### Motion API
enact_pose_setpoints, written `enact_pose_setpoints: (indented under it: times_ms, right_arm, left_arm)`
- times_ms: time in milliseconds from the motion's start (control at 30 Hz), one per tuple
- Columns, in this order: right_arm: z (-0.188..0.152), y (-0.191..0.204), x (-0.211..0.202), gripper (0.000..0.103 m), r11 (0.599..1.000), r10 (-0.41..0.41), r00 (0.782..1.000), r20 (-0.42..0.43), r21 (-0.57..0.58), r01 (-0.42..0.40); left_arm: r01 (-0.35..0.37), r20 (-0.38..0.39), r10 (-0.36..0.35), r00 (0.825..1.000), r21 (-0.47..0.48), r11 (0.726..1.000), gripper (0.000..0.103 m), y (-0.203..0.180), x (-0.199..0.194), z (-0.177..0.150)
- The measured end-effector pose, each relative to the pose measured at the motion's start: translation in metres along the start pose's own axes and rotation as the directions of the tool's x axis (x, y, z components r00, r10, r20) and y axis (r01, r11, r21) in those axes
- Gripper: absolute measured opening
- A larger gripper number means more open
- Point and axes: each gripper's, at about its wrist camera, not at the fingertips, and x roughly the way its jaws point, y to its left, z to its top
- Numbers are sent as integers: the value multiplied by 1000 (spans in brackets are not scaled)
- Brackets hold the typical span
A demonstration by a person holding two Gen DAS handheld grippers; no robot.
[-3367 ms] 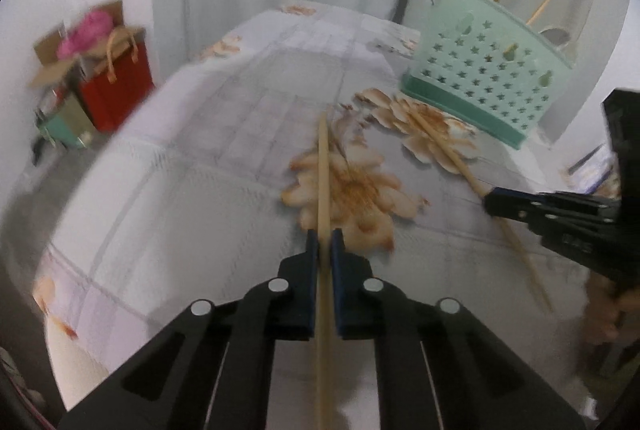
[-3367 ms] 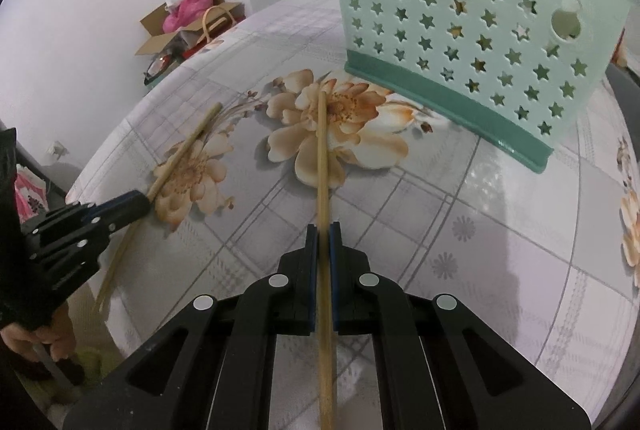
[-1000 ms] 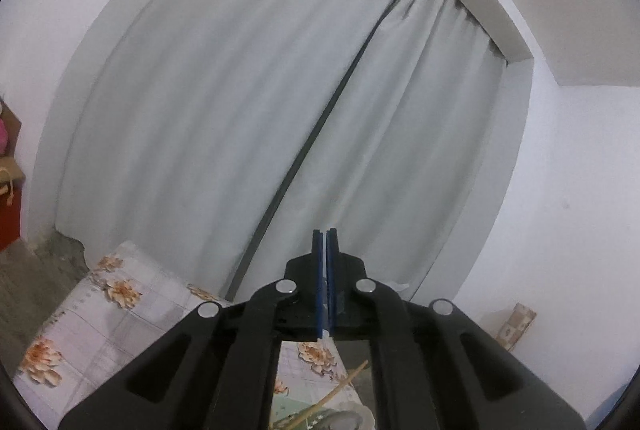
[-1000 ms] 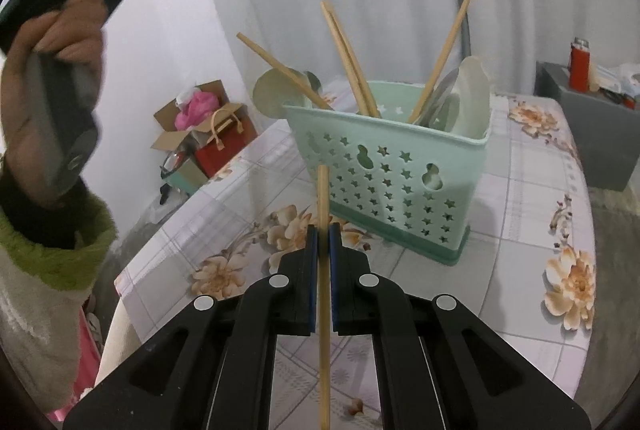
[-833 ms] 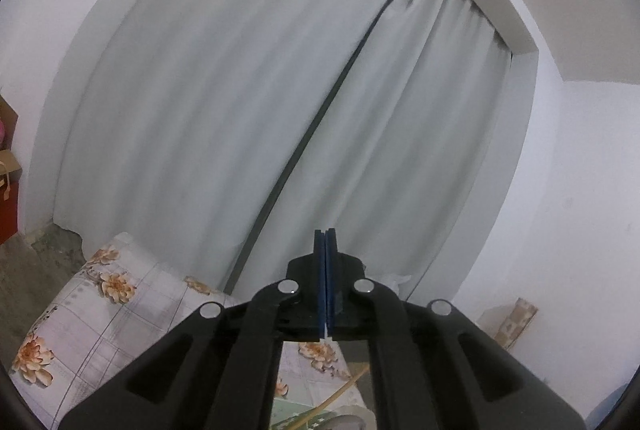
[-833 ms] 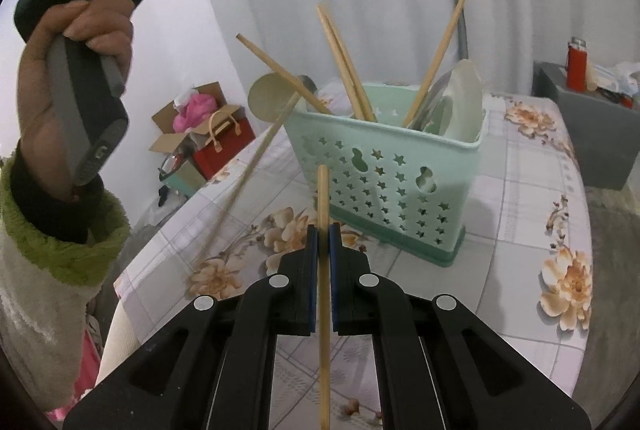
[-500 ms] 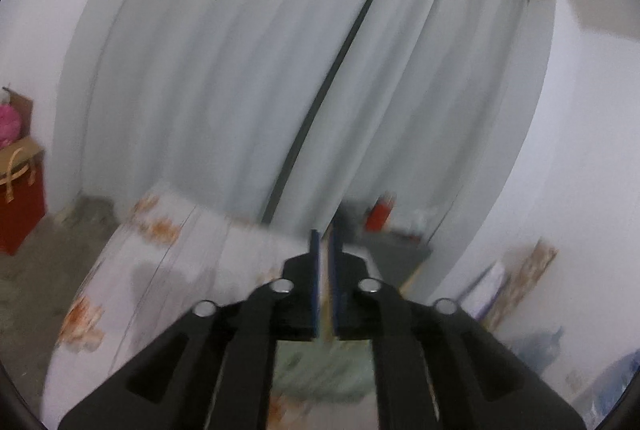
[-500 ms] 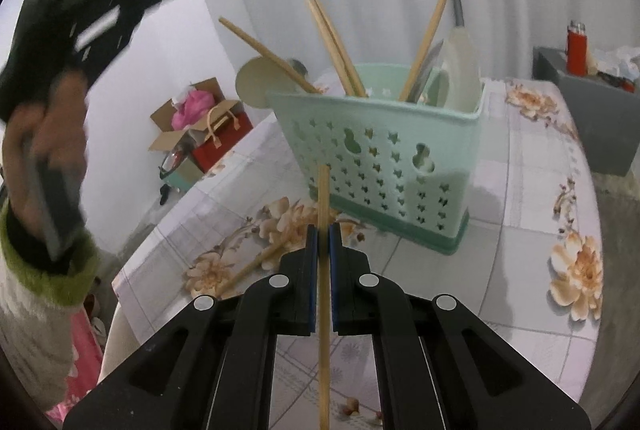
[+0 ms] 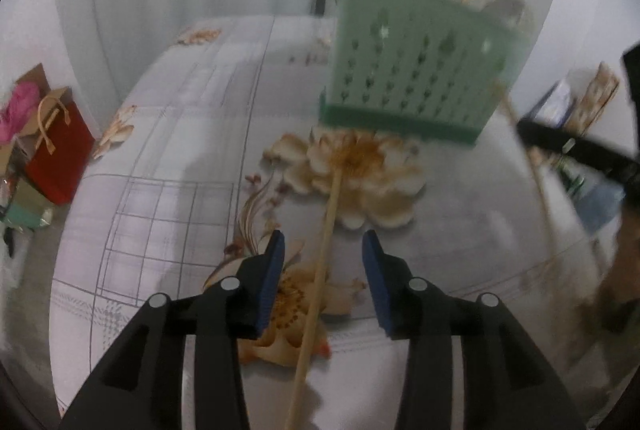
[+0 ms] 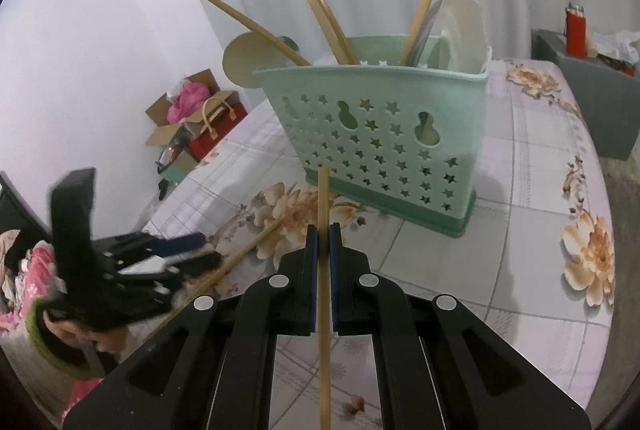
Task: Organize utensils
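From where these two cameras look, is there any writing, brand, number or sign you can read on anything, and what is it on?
None: no text can be read in either view.
Green utensil basket: only star and gourd-shaped cut-outs, no lettering.
Red bag and cardboard box: no print that can be made out.
Red bottle on the grey cabinet: too small to tell.
Packages at the right edge of the left view: blurred, unreadable.

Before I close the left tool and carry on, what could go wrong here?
The left tool is opening over a chopstick lying slanted on the table; closing now may pinch it off-centre and flick it away. The right tool grips its chopstick low, so the tip could catch the green basket wall.
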Motion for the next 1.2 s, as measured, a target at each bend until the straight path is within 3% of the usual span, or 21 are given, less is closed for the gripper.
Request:
enact_pose_setpoints:
  times_ms: [167,333,400,533,700,800,933,1000,1167,1200]
  right_arm:
    - [-1,1,1,4,1000,-1,1000,-6,-1,1]
    - [-1,2,3,4,1000,-4,1000,-8,4,4]
    - [-1,2,3,4,1000,-3,1000,-4,5,3]
    - [0,4,1,4,1000,3,1000,2,3,-3]
    - [1,4,-2,4,1000,10,1000,12,0,-10]
    - [1,2,-3,4,1000,14,1000,15,1,-14]
    - [0,-1,-6,4,1000,20,1000,20,6,-20]
    - [0,-2,-7,4,1000,22,1000,23,10,-22]
    - [0,-5,-11,4,1000,20,999,26,17,-21]
    - [0,-4,-12,4,1000,18,999,29,18,-19]
  left_arm:
    - [-29,-57,30,998,13,999,38,5,24,3]
    - [-59,-73,64,995,78,995,22,4,34,15]
    - [-67,-76,75,994,104,992,6,0,36,19]
    - [-50,-83,59,995,112,993,6,0,38,24]
    - [0,45,-2,999,40,999,6,9,2,33]
    - [55,178,-53,983,-3,998,6,14,-44,40]
    - [124,361,-105,927,-30,992,6,15,-103,57]
    - [163,461,-132,878,-28,986,6,15,-128,73]
    - [241,668,-166,725,-21,970,6,11,-174,120]
    - [268,705,-173,687,-25,963,6,9,-179,134]
